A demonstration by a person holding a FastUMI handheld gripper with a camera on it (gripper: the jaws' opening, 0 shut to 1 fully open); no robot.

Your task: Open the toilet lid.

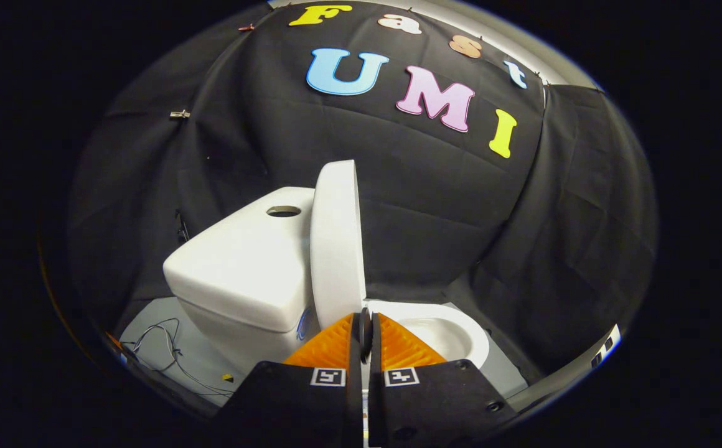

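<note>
Black cloth wall [436, 205], grey floor [149, 323]

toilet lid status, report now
Gripper fingers together, nothing visibly gripped. Toilet lid raised upright beside the tank, bowl exposed. Nothing in the way.

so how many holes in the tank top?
1: a round hole on top of the tank, left of the raised lid. The lid may hide others. Claw looks shut just ahead of the lid's edge.

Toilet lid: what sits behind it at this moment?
The raised toilet lid stands nearly upright against the white tank, whose top shows a round hole. The lid hides the tank's front. The hand-held gripper is shut just ahead of the lid's base, beside the bowl.
</note>
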